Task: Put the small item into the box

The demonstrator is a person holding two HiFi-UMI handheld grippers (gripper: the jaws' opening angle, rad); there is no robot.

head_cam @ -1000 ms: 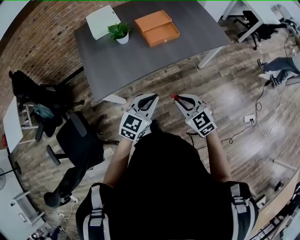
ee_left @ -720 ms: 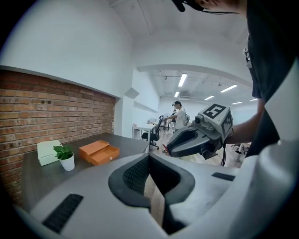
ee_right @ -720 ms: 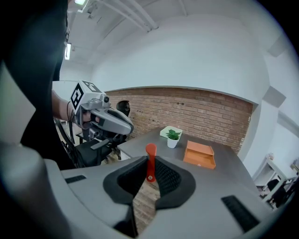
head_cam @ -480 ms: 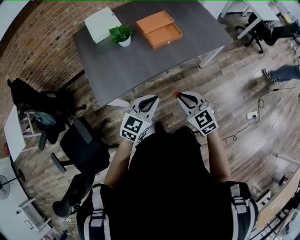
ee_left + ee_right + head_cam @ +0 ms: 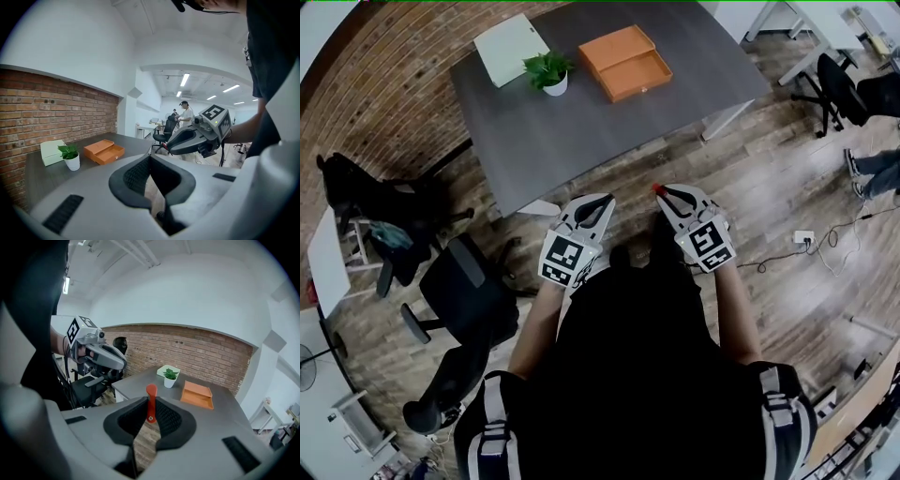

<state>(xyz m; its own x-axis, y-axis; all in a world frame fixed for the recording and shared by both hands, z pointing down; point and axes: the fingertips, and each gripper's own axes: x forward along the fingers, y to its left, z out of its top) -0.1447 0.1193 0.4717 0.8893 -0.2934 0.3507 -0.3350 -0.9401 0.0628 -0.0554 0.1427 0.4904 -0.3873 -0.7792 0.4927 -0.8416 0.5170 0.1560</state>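
Red small item (image 5: 151,403) stood clamped between the right gripper's (image 5: 666,195) jaws, well apart from the open orange box (image 5: 628,62) on the grey desk (image 5: 609,131). The left gripper (image 5: 596,204), equally far from the box, was closed and empty. The pickup looked done; the carry and drop were left.
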